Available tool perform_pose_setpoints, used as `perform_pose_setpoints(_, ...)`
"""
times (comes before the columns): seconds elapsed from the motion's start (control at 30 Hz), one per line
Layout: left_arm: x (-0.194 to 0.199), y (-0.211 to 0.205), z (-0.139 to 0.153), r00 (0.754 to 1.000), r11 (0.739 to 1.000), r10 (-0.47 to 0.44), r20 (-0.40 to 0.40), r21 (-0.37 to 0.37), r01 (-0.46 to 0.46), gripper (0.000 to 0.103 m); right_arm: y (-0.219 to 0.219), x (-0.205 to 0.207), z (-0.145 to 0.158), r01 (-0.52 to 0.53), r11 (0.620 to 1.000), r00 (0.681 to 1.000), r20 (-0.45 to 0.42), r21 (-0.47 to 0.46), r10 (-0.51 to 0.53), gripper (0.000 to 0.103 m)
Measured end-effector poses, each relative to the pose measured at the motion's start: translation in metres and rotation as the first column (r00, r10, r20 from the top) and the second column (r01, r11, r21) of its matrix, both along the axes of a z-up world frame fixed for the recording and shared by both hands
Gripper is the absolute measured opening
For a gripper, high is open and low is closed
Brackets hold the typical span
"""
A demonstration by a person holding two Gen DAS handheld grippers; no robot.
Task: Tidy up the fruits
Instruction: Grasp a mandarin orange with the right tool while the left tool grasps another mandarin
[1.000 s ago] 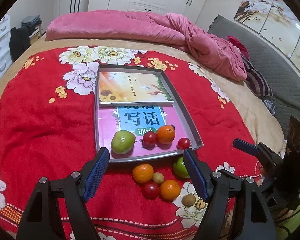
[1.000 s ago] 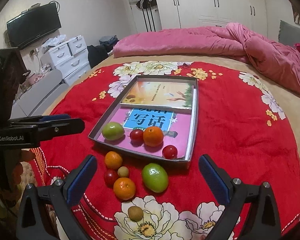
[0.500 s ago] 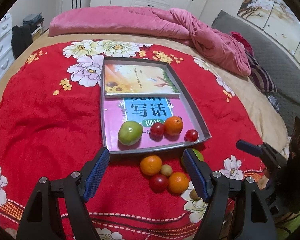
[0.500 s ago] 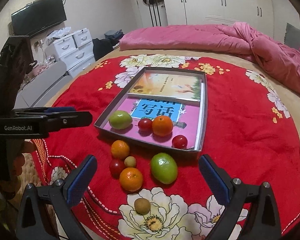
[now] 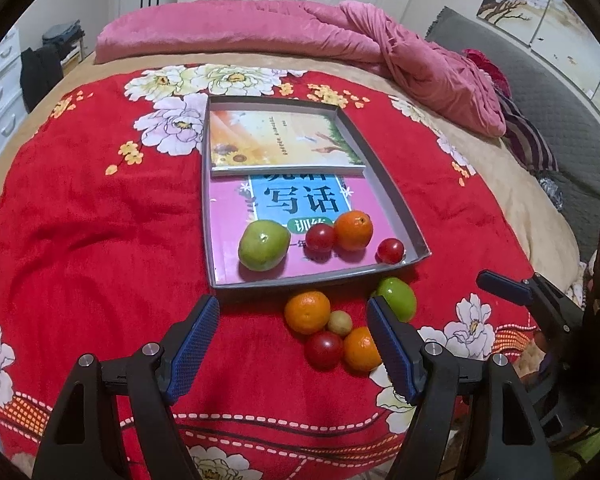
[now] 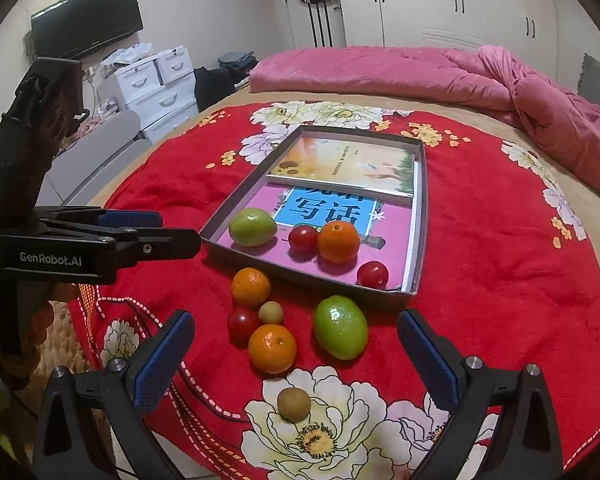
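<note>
A grey tray (image 5: 396, 196) (image 6: 420, 216) lies on the red flowered blanket with two books inside. Near its front edge sit a green fruit (image 5: 263, 245), two red tomatoes (image 5: 320, 237) (image 5: 390, 251) and an orange (image 5: 353, 230). On the blanket in front lie two oranges (image 6: 251, 287) (image 6: 272, 347), a red tomato (image 6: 242, 323), a small pale fruit (image 6: 271, 312), a green fruit (image 6: 341, 332) and a brown kiwi-like fruit (image 6: 294, 403). My left gripper (image 5: 292, 344) hovers open over these loose fruits. My right gripper (image 6: 296, 354) is open above them too, holding nothing.
A pink duvet (image 5: 300, 36) is heaped at the far side of the bed. White drawers (image 6: 156, 84) and a TV (image 6: 88, 20) stand to the left, and wardrobes (image 6: 440, 0) line the back wall. A grey headboard (image 5: 540, 92) is on the right.
Both views have tilted slightly, so the tray and fruits sit a little further right in the left wrist view and higher in the right wrist view. No fruit moved.
</note>
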State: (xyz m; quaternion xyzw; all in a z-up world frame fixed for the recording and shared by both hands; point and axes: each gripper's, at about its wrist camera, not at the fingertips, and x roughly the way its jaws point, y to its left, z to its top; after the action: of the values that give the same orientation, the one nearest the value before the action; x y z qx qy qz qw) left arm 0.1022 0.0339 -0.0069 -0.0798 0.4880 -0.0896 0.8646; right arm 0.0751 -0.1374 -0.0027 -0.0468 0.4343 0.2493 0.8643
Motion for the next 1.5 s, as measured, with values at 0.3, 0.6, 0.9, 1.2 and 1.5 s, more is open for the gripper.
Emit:
perform_pose_setpoints(0.3, 0.002, -0.003, -0.012, 0.999, 1.0, -0.017, -0.045, 0.003, 0.017, 0.077, 0.006, -0.002, -0.01, -0.026, 0.999, 0.999, -0.025, -0.02, 0.026, 0.102)
perform_pose_setpoints(0.6, 0.004, -0.005, -0.021, 0.997, 1.0, -0.02, -0.071, 0.0, 0.02, 0.077, 0.012, -0.004, -0.022, -0.046, 0.998, 0.998, -0.052, -0.034, 0.044, 0.102)
perform_pose_setpoints(0.9, 0.006, -0.008, -0.031, 0.995, 1.0, -0.027, -0.094, -0.002, 0.027, 0.077, 0.023, -0.005, -0.042, -0.072, 0.994, 0.996, -0.067, -0.086, 0.067, 0.102)
perform_pose_setpoints(1.2, 0.011, -0.008, -0.044, 0.992, 1.0, -0.024, -0.122, -0.007, 0.024, 0.077, 0.031, -0.002, -0.064, -0.123, 0.983, 0.989, -0.102, -0.133, 0.11, 0.092)
perform_pose_setpoints(1.5, 0.017, -0.006, -0.057, 0.99, 0.999, -0.023, -0.142, -0.025, 0.02, 0.077, 0.039, -0.003, -0.07, -0.176, 0.972, 0.983, -0.081, -0.157, 0.165, 0.065)
